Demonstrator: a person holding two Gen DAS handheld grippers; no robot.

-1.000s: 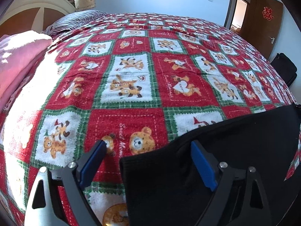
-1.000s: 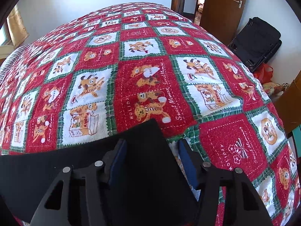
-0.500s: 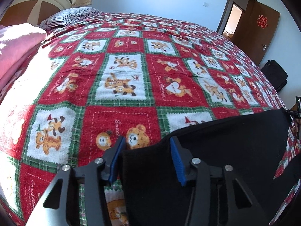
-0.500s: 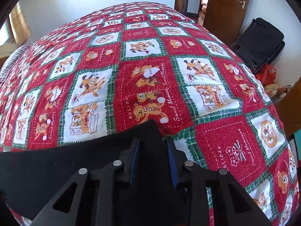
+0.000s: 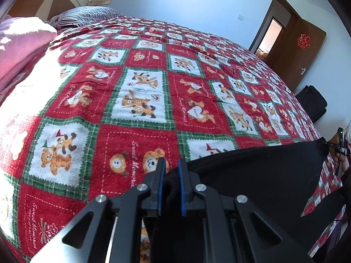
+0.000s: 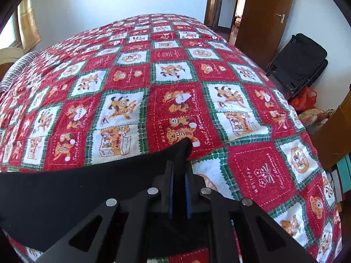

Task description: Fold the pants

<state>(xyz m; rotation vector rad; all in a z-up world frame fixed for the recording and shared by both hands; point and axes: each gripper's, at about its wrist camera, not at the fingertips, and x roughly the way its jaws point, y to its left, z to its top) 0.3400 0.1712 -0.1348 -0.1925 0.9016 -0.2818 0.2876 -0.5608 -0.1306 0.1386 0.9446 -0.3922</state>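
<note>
The black pants [image 5: 258, 175] lie at the near edge of the bed, with their far edge stretched between both grippers. My left gripper [image 5: 170, 164] is shut on the left corner of the pants, bunched between its blue pads. My right gripper [image 6: 178, 166] is shut on the right corner of the pants [image 6: 76, 192], and a point of cloth [image 6: 185, 146] sticks out past its fingertips. The right gripper also shows at the far right of the left wrist view [image 5: 340, 146]. The lower part of the pants is hidden below both views.
A red, green and white bear-patterned blanket [image 5: 153, 87] covers the whole bed. A pink quilt [image 5: 19, 43] and a striped pillow [image 5: 87, 16] lie at the head. A black folded case [image 6: 300, 61], a red bag [image 6: 303, 98] and a brown door [image 6: 263, 11] stand beside the bed.
Both grippers have closed from open onto the two corners of the pants' edge. The edge now rises slightly and is drawn taut between them.
</note>
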